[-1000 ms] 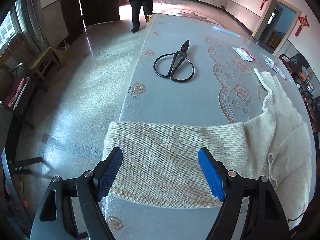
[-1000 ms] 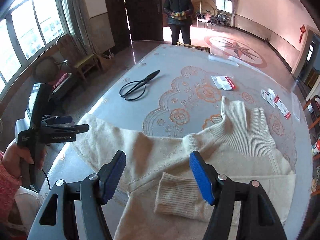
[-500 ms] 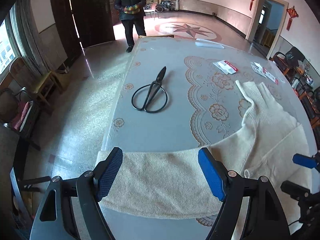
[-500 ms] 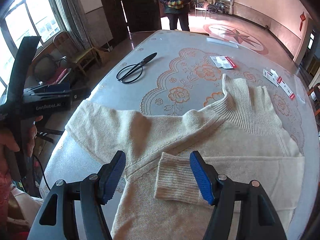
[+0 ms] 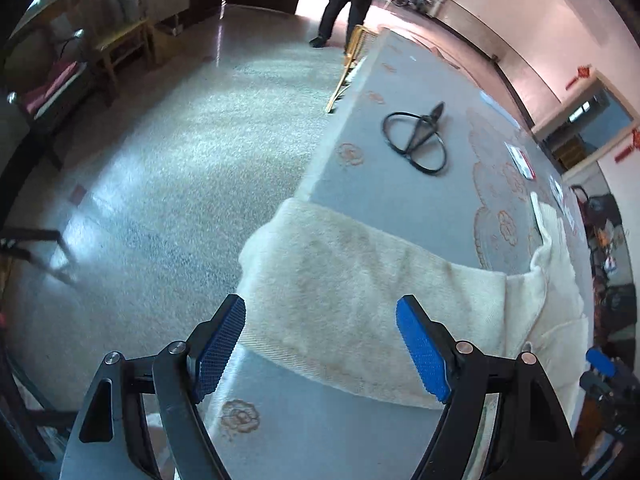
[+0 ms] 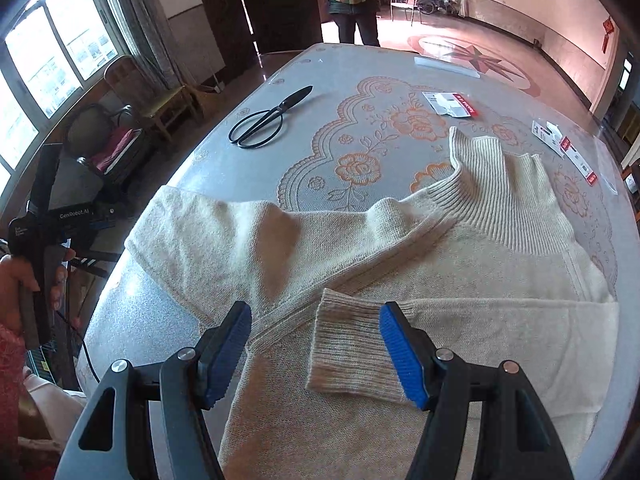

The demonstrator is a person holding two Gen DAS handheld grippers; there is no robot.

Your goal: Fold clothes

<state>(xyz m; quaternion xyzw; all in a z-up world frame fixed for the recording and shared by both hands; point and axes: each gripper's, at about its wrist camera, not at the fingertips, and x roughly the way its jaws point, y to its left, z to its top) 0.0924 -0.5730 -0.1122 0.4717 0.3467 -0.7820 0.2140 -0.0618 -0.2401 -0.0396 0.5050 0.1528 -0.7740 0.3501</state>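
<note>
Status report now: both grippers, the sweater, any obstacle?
Left gripper open over the outstretched sleeve. Right gripper open over the folded-in cuff. Cream sweater flat, one sleeve folded. Scissors lie apart, not in the way.

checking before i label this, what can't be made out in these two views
- Sweater hem: right wrist view, cut off by the bottom edge and the tongs.
- Tags: print too small.
- Left sleeve cuff: left wrist view, motion blur; its end drops past the table edge.

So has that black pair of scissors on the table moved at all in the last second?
No. In the right wrist view the scissors keep their place beside the floral border of the tablecloth; only the cameras shifted.
</note>
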